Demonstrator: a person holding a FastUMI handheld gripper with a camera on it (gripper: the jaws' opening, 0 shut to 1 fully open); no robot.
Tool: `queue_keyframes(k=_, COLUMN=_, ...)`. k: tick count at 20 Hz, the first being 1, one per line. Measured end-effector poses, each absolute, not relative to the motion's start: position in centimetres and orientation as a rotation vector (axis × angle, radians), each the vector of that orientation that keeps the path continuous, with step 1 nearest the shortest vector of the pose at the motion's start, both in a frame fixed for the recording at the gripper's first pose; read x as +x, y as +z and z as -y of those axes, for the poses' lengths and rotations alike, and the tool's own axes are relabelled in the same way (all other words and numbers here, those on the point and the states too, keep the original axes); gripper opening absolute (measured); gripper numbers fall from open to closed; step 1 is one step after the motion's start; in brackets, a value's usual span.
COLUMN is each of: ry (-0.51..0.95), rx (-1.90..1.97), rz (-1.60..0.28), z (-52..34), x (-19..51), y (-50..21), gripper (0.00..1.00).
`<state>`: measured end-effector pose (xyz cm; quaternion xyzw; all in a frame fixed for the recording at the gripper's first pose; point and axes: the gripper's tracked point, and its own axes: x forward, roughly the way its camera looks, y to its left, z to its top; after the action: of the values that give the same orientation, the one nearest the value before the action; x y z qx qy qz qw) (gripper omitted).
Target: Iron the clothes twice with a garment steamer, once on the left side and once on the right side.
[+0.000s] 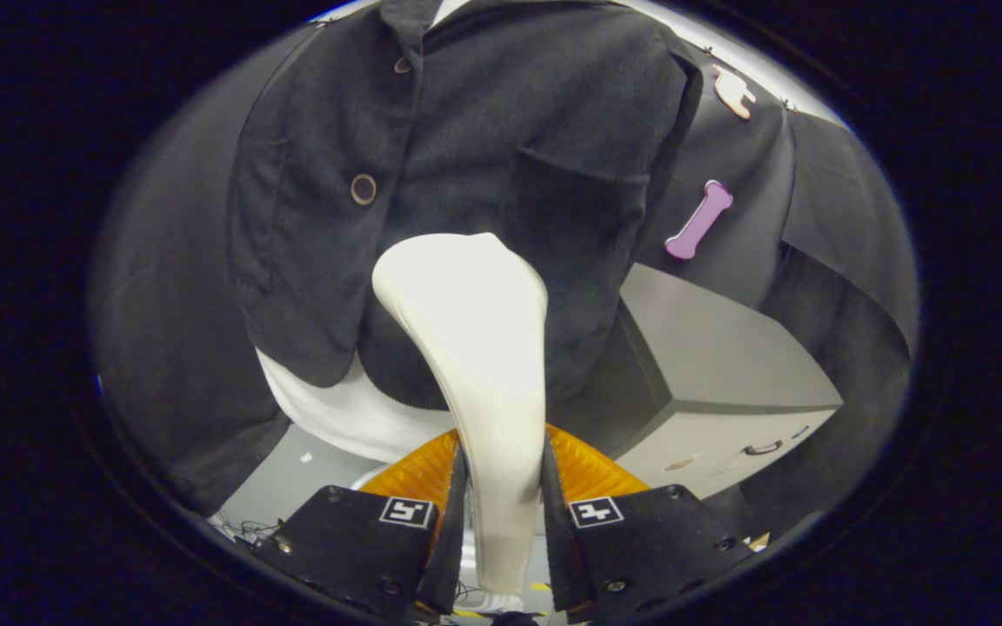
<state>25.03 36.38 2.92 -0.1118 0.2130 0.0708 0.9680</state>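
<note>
Nearest, the gripper (501,513) has its two fingers drawn in narrow, both pressing the handle of the garment steamer (475,348), one on each side. The cream steamer rises from between them and curves away, its broad head lying against the lower front of the dark jacket (501,156) just ahead. Behind the fingers, low down, an orange ribbed object (584,465) shows on both sides of the handle; what it is cannot be told.

The jacket hangs straight ahead, buttoned, with a round button (364,189) left of the steamer head and a chest pocket (584,187) to the right above it. A white garment (336,417) hangs out below the jacket's hem on the left.

To the right, near the jacket's edge, stands a grey box-like cabinet (718,374) with a small handle on its near face. Farther off, black cloth forms the wall (162,304) behind everything, and a strip of pale floor (283,478) shows at the lower left.
</note>
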Motion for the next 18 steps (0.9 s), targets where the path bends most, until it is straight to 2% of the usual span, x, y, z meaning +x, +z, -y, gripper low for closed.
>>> queue_keyframes(k=8, ry=0.142, rx=-0.218, rz=-0.535, z=-35.1, x=24.8, y=-2.5, gripper=0.43)
queue_keyframes(k=18, ry=0.166, rx=-0.161, rz=-0.48, z=-33.9, x=24.0, y=1.3, gripper=0.43)
